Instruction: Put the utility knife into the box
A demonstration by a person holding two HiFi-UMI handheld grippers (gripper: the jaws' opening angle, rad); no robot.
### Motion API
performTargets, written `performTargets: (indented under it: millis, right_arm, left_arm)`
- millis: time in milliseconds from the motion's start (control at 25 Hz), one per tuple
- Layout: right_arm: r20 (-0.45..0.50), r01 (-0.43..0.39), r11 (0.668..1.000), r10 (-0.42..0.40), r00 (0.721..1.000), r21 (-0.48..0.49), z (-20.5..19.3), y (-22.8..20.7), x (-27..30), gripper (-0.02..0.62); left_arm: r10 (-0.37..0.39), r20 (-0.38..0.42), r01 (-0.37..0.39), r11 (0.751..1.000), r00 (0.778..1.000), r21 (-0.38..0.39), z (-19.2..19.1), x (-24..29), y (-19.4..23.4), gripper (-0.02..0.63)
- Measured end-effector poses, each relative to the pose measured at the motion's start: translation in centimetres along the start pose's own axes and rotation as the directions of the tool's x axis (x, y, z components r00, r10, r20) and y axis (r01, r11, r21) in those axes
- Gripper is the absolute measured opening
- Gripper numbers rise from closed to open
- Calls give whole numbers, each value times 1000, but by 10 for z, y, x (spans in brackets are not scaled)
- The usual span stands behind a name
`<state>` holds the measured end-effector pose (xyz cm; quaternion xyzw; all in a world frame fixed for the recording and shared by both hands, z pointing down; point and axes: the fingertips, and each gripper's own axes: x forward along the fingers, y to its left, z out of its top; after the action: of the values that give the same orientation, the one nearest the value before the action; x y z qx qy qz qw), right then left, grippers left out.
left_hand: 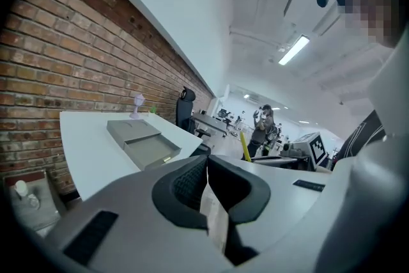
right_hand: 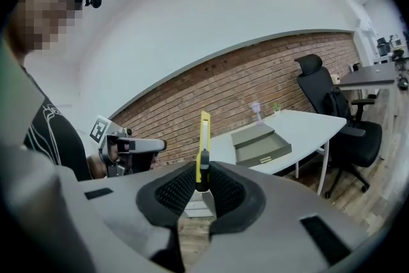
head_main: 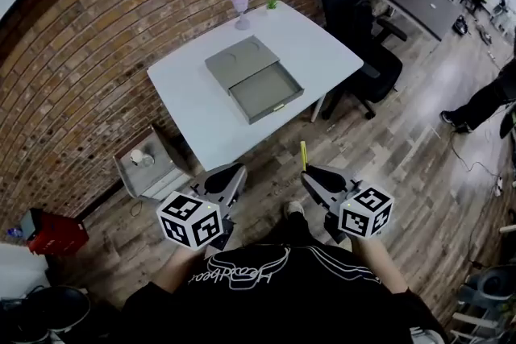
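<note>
Upper centre of the head view: white worktop [head_main: 193, 105], set against a brick wall [head_main: 97, 36].

- Grey box [head_main: 242, 60]: flat, near the middle of the worktop. Its inner tray [head_main: 266, 91] is slid out toward the lower right and shows nothing inside.
- Lilac goblet-shaped vase [head_main: 241, 10]: at the far edge of the worktop, well apart from the box. A small green plant [head_main: 272, 2] stands just beside it.
- Left gripper [head_main: 234, 172]: lower centre of the frame, over the wood floor [head_main: 419, 173], short of the worktop. Its jaws are closed against each other with nothing between them.
- Right gripper [head_main: 310, 175]: lower centre, to the right of the left gripper. Its jaws stand slightly apart, pressed on the yellow utility knife [right_hand: 204, 137].
- Utility knife: gripped at its lower end, with the rest standing upright above the jaws. It is off the worktop and well apart from the box.
- Black office chair [head_main: 355, 20]: just right of the worktop.
- Grey container [head_main: 149, 165]: on the floor, left of the worktop.
- Red case [head_main: 52, 234]: lower left of the frame.
- Second person [head_main: 484, 101]: at the right edge, partly cut off.
</note>
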<state>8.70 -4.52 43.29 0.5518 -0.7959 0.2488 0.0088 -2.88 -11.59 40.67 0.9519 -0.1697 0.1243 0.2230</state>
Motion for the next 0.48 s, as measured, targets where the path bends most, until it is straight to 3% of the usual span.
performTargets:
  millis: [240,480]
  right_arm:
    - [-70,-95,995,92,993,-39,46,-60,43,64]
    - [-158,-224,973,214,964,-48,80,-101,79,66]
  left_arm:
    - [125,28,-123,990,992,-64,33,52,33,32]
    - [219,61,-210,969,974,-131,57,93,54,32]
